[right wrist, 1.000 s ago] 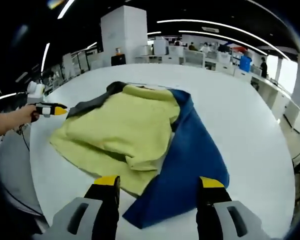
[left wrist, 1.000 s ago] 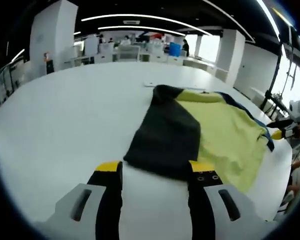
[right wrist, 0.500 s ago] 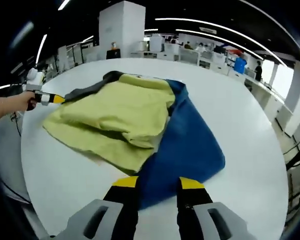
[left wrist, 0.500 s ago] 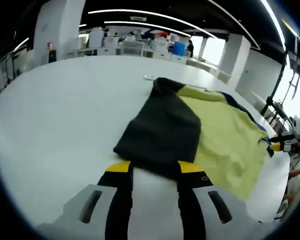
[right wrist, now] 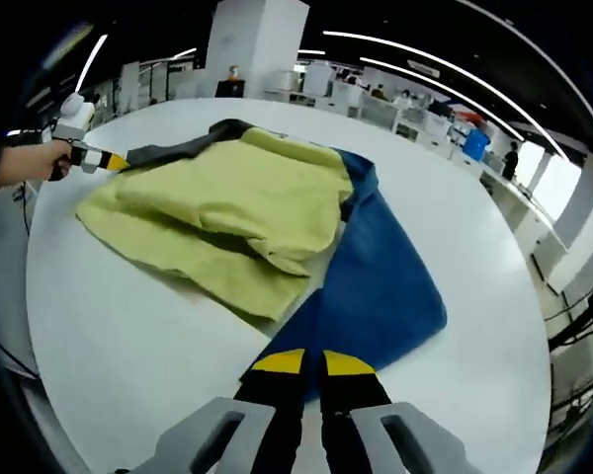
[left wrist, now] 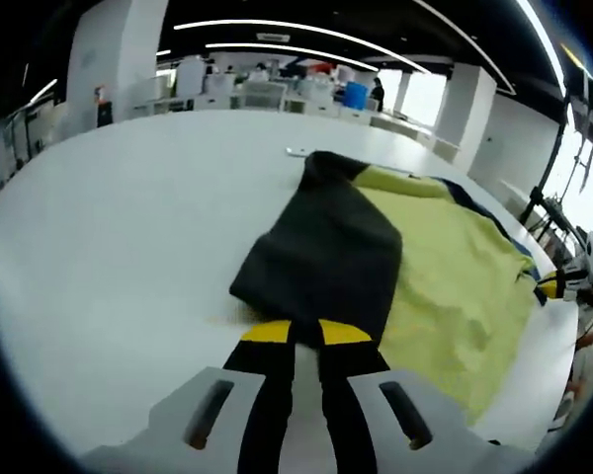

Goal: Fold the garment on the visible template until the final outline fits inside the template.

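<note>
A garment with a yellow body (left wrist: 445,267), one dark sleeve (left wrist: 326,257) and one blue sleeve (right wrist: 376,286) lies spread on a round white table (left wrist: 128,227). In the left gripper view, my left gripper (left wrist: 304,331) is shut on the near end of the dark sleeve. In the right gripper view, my right gripper (right wrist: 312,362) is shut on the near end of the blue sleeve. The yellow body (right wrist: 227,207) is rumpled, with a fold across its middle. My left gripper (right wrist: 104,158) also shows at the far left in a hand, and my right gripper (left wrist: 563,286) at the right edge.
A small flat white item (left wrist: 295,152) lies on the table just beyond the garment's collar. Bare tabletop (right wrist: 109,326) surrounds the garment on all sides. Desks, pillars and people stand far behind in an open office.
Both grippers have moved forward onto the sleeve ends and gone from open to shut: the left on the dark sleeve, the right on the blue sleeve.
</note>
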